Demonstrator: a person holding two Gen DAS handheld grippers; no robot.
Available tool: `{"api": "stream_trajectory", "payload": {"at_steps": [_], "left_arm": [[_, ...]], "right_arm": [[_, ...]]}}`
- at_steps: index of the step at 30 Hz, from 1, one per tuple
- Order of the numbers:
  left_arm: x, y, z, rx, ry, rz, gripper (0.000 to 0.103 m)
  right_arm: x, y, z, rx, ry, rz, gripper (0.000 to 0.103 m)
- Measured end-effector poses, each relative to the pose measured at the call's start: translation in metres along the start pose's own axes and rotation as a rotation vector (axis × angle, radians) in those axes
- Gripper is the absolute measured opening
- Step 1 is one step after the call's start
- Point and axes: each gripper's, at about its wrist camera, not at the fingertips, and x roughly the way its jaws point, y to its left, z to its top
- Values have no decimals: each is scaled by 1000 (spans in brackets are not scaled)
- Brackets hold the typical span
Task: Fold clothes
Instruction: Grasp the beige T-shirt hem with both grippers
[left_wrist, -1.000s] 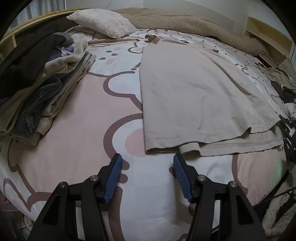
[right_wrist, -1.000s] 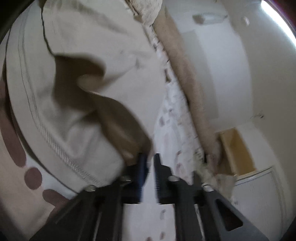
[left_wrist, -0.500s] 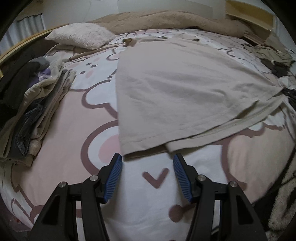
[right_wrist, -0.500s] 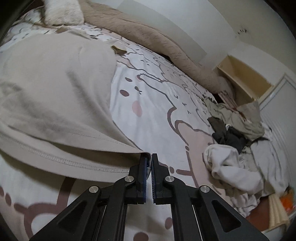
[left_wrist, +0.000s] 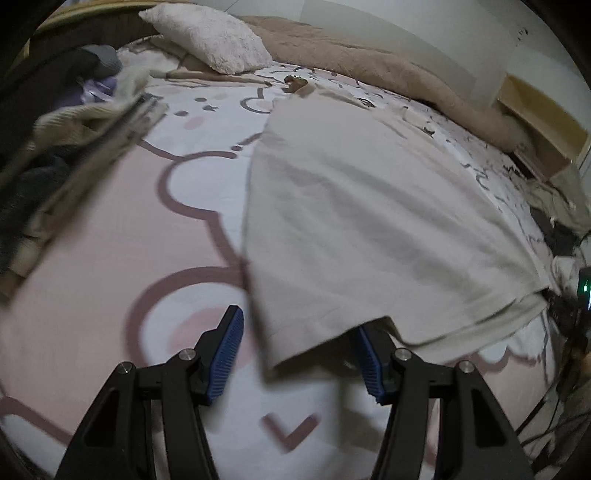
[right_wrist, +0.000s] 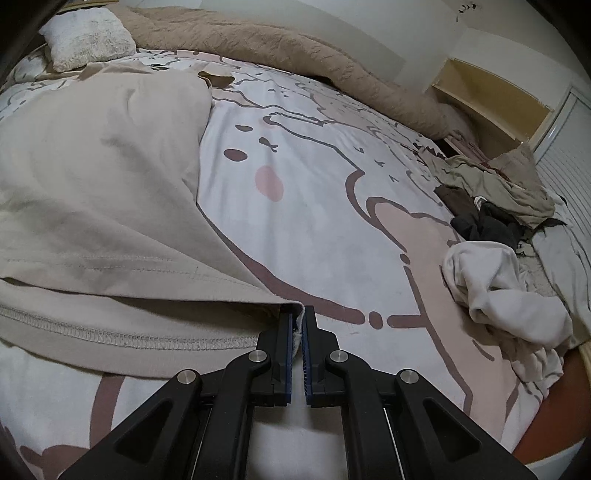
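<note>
A beige T-shirt (left_wrist: 369, 206) lies spread on the pink and white cartoon bedsheet (left_wrist: 110, 258), folded lengthwise. My left gripper (left_wrist: 299, 332) stands open at the shirt's near hem; the hem's left corner reaches between the blue pads and its cloth drapes over the right pad's tip, without being pinched. In the right wrist view the same shirt (right_wrist: 92, 184) fills the left side. My right gripper (right_wrist: 298, 321) is shut on the right corner of its hem, holding that corner slightly off the sheet.
A stack of folded clothes (left_wrist: 55, 147) sits at the left edge of the bed. A white pillow (left_wrist: 210, 37) and a brown blanket (left_wrist: 388, 74) lie at the head. A heap of unfolded clothes (right_wrist: 509, 229) lies at the right, near a yellow shelf (right_wrist: 491, 99).
The left gripper has moved forward until the hem corner lies between its pads. The right gripper rolled upright and carried its hem corner out to the right.
</note>
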Motion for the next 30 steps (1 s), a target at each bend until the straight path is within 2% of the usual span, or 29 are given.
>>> {"api": "stream_trajectory", "payload": {"at_steps": [2,3,4,5,8,10,13,14,15,17,21,23,25,30], "left_arm": [[6,-8,3,-2,-21,10,57],[5,-10,6,10,-36,35,48],[1,-9,11,25,-58,88,17],[-3,-9,17,40,-80,141,5],[-28,3,35,61,-157,261,5],[-52,9,47,89,-211,322,5],[-86,3,48,177,-261,399,5],[-97,1,46,201,-269,419,10],[-106,1,40,213,-261,428,11],[-110,2,22,247,-223,451,23],[-75,10,-26,342,-92,508,26],[-57,11,-48,378,-49,530,26],[-53,6,-56,411,-69,557,26],[-58,6,-52,417,-107,563,28]], "right_arm": [[0,-2,1,17,-4,10,4],[-1,-4,2,31,-9,18,4],[-6,-8,3,57,-35,21,4],[-13,-13,5,84,-61,24,4],[-35,-25,12,131,-135,20,4],[-52,-28,19,119,-168,14,4],[-79,-28,23,78,-190,10,4],[-87,-27,22,62,-197,1,4],[-98,-27,16,37,-196,-20,4],[-90,-26,-6,22,-138,-16,4],[-73,-24,-52,-7,-19,-4,4],[-69,-18,-69,-20,-26,7,4],[-78,-9,-79,-68,-111,-40,4],[-88,13,-92,-230,-189,-105,4]]}}
